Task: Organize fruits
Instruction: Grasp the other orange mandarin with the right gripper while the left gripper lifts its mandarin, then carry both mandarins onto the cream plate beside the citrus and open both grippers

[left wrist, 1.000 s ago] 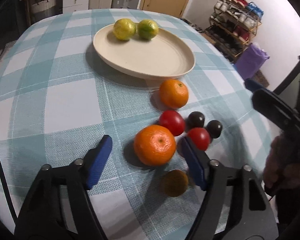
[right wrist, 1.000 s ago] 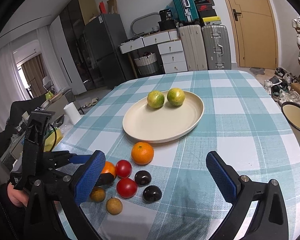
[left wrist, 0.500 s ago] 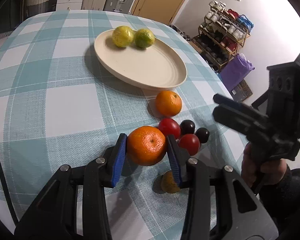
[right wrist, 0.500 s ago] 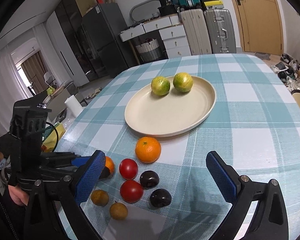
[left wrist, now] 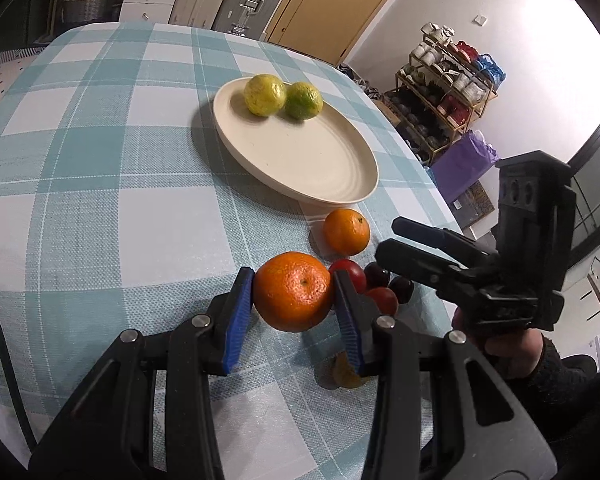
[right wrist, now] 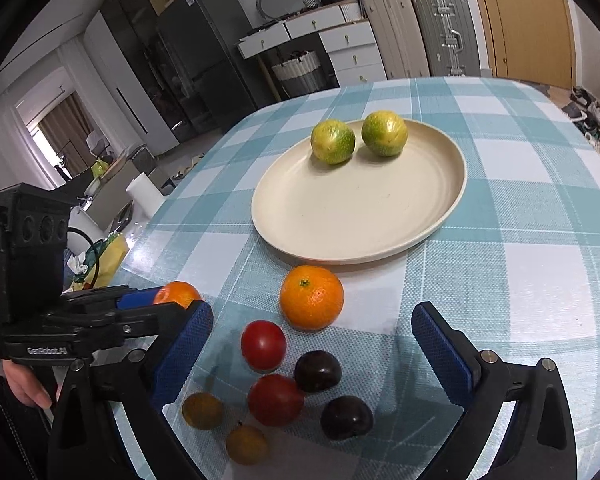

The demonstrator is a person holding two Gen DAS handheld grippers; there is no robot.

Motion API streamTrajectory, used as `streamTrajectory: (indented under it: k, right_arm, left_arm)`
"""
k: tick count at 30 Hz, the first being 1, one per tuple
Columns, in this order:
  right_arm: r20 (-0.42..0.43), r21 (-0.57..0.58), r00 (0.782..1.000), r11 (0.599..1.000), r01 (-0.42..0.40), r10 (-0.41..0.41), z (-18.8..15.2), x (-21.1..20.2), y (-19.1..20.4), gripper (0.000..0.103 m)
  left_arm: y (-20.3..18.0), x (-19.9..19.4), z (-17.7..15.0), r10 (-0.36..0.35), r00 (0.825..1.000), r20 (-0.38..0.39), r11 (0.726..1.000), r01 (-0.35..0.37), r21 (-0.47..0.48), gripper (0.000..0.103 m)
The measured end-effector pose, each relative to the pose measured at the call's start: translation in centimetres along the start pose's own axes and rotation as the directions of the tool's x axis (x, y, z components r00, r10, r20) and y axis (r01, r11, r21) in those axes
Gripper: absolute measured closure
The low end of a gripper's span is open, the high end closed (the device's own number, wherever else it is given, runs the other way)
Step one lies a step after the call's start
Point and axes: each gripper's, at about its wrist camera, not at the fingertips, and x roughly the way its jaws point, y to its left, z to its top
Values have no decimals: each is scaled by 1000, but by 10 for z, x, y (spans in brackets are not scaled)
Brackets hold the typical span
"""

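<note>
- The left gripper gripped the orange; the plate lay toward the frame's upper centre.
- The right gripper stood open, empty.

- Checked tablecloth, teal and white, spread over the table.
- Silver suitcases, stood beside a white drawer unit.
- Shoe rack, set against the wall.
</note>
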Motion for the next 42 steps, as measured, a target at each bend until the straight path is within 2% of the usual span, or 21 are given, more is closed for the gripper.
streamTrajectory:
  k: [5,7,12,15,21,23,27,32,37,42]
  right_arm:
    - [-21,20,1000,1000,-3,3,3,10,-2,6]
    - [-25,22,999,1000,-19,19,3,13,-2,14]
    - [-46,26,999,999,-28,29,6,21,1,25]
    - [-46,29,999,999,-24,25,7,22,2,27]
    - [-73,24,997,999,-34,36,8,31,2,51]
    - [-70,33,996,998,-49,52,7,31,0,63]
    - [-43,40,997,997,-65,67,7,25,-3,64]
    - [29,29,994,994,-102,101,8,3,-4,64]
    - [104,20,984,989,-150,147,19,-18,-7,64]
    - [144,25,978,988,-154,149,36,-28,-14,64]
  left_arm:
    - [7,3,0,-14,1000,-6,1000,14,-21,66]
    - [9,4,0,-15,1000,-7,999,15,-29,66]
    - [14,5,3,-20,1000,-8,999,19,-44,66]
    - [17,6,5,-44,999,-11,997,43,-60,66]
    - [17,7,9,-44,999,-9,997,43,-68,66]
    - [17,7,12,-41,999,-3,997,40,-70,66]
    - [16,9,20,-58,998,-1,995,58,-87,66]
    - [8,11,34,-47,999,14,996,48,-80,66]
    - [-5,16,58,-40,999,32,997,42,-63,66]
    - [-16,20,87,-26,998,55,999,28,-45,66]
